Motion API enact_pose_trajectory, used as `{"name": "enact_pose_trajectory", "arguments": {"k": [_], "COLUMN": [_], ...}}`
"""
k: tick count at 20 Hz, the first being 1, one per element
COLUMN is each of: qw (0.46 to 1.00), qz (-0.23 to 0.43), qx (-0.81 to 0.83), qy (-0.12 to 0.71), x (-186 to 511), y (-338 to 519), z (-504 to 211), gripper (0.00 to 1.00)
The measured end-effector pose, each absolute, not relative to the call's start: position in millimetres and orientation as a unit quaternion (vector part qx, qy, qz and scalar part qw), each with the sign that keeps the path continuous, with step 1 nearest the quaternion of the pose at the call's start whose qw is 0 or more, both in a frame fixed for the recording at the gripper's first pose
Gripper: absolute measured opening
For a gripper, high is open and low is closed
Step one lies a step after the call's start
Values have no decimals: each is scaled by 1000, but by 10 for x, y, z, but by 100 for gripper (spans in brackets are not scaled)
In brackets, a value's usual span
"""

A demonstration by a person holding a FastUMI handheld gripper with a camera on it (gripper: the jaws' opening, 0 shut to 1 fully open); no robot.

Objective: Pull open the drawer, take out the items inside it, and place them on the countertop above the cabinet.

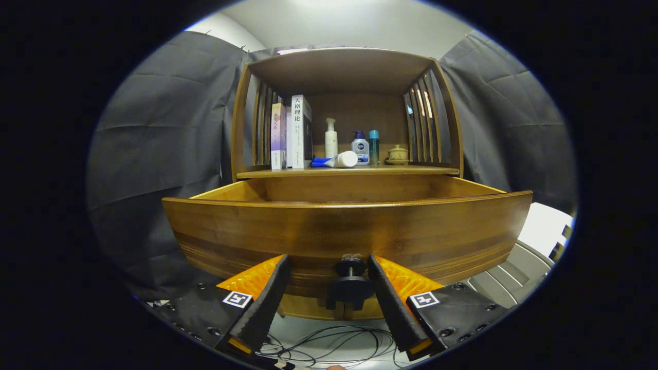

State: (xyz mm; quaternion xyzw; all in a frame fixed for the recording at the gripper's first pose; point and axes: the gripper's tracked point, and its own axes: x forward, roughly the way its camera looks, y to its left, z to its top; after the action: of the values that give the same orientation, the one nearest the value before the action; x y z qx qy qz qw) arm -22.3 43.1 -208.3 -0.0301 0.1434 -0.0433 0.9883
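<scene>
So right now my hand-held gripper (329,275) sits spread wide either side of the knob (350,280) without pinching it, the drawer (349,231) pulled out below the surface (347,172), and I'd guess stiff, heavyish wood, so grab that knob.

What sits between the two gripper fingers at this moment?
In the gripper view, the drawer's dark knob sits between the fingers of the gripper, which flank it without visibly pressing. The drawer is pulled out.
</scene>
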Motion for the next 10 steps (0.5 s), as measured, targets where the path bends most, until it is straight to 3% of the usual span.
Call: {"name": "enact_pose_trajectory", "arguments": {"k": [10], "qw": [989], "qz": [-60], "qx": [-35], "qy": [129], "x": [-19], "y": [372], "z": [-2070], "gripper": [98]}}
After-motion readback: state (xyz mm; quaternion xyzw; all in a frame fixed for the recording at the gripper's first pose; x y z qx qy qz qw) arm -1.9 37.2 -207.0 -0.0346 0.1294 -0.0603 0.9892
